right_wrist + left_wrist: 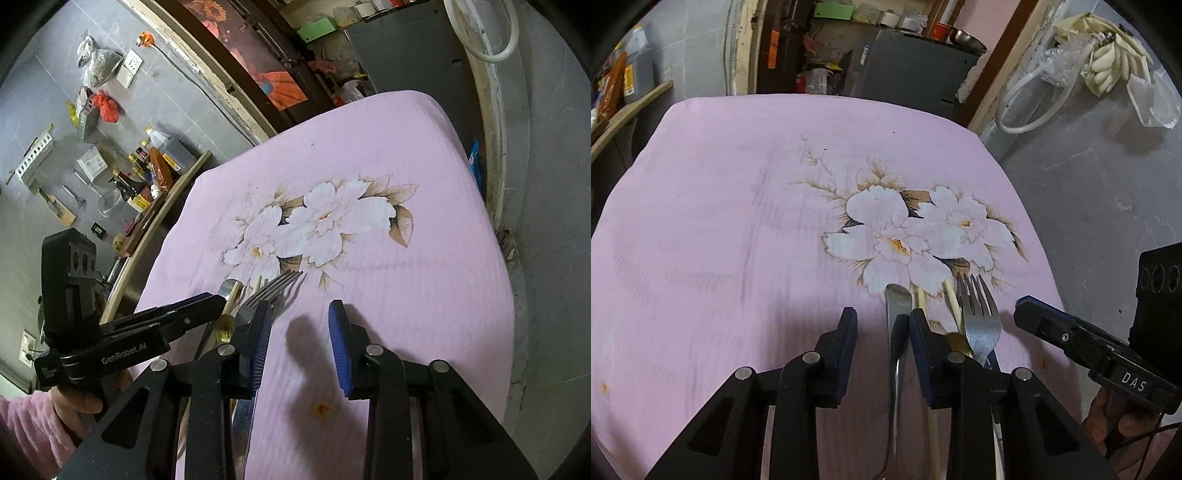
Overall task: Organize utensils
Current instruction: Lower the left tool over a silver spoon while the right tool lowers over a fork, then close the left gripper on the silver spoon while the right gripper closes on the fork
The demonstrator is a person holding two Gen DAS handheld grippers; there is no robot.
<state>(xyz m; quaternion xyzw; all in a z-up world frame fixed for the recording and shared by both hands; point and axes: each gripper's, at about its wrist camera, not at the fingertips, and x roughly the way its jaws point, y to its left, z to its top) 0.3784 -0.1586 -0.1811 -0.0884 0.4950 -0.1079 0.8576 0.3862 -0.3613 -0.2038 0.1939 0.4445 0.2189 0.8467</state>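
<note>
Black plastic makes up both grippers, and each has blue pads on the inner side of its fingers. Nearest in the left wrist view, the left gripper [882, 325] stands with a moderate gap between its fingers; a steel utensil handle [895, 306] lies in this gap close to the right finger, but whether the pads press on it cannot be told. Just to the right of it lie two pale chopsticks [951, 299], a gold spoon [956, 341] and a steel fork [980, 317], all close together on the pink tablecloth [720, 221]. The right gripper [301, 314] is also half open over bare cloth, with nothing between its fingers; its left finger [258, 332] is just beside the fork, and contact cannot be judged. A hand [79, 400] in a pink sleeve holds the left gripper. Farther on the cloth is a print of white flowers [314, 229], and beyond the table stands a shelf with bottles [159, 162].
</note>
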